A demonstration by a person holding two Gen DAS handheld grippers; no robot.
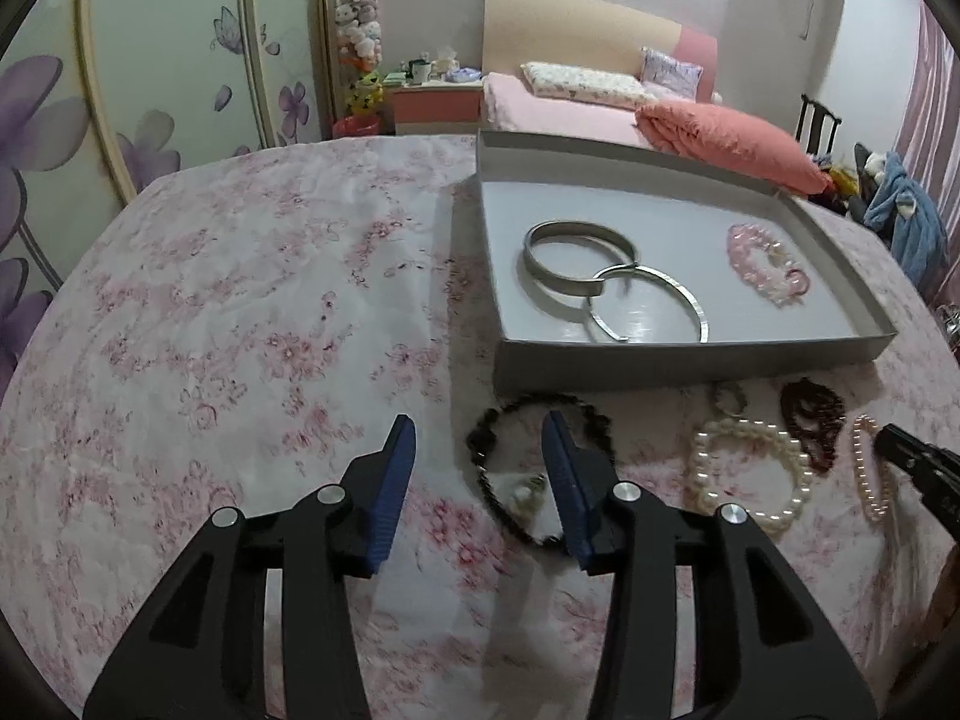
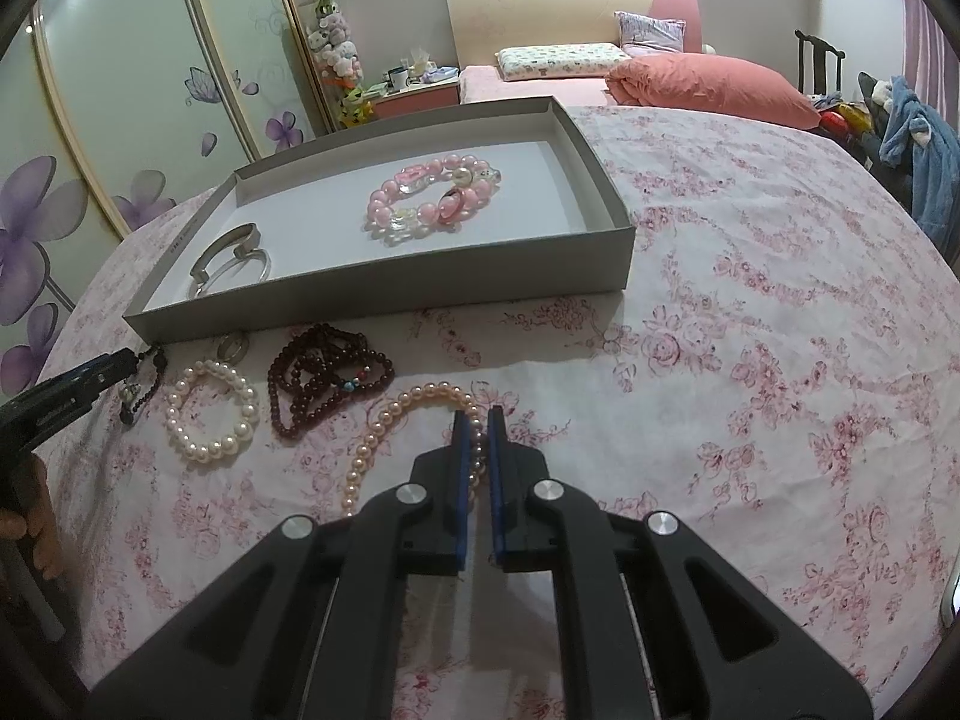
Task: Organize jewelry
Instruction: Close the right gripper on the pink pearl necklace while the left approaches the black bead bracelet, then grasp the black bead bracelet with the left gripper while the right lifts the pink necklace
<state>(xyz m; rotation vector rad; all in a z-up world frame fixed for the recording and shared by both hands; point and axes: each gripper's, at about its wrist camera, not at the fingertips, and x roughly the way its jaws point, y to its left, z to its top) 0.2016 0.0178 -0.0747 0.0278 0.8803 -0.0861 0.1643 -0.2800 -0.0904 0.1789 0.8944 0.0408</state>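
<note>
My left gripper hangs open just above a black bead bracelet on the floral cloth. Its right finger stands inside the ring, the ring's left edge lies between the jaws, and neither pad touches it. My right gripper is shut on a strand of the pink pearl necklace. A grey box holds two silver bangles and a pink bead bracelet. In front of the box lie a white pearl bracelet, dark red beads and a small ring.
The round table wears a pink floral cloth, bare to the right of the box and on the left side in the left wrist view. Behind it stand a bed, a dark chair and a flowered wardrobe. A hand holds the left gripper.
</note>
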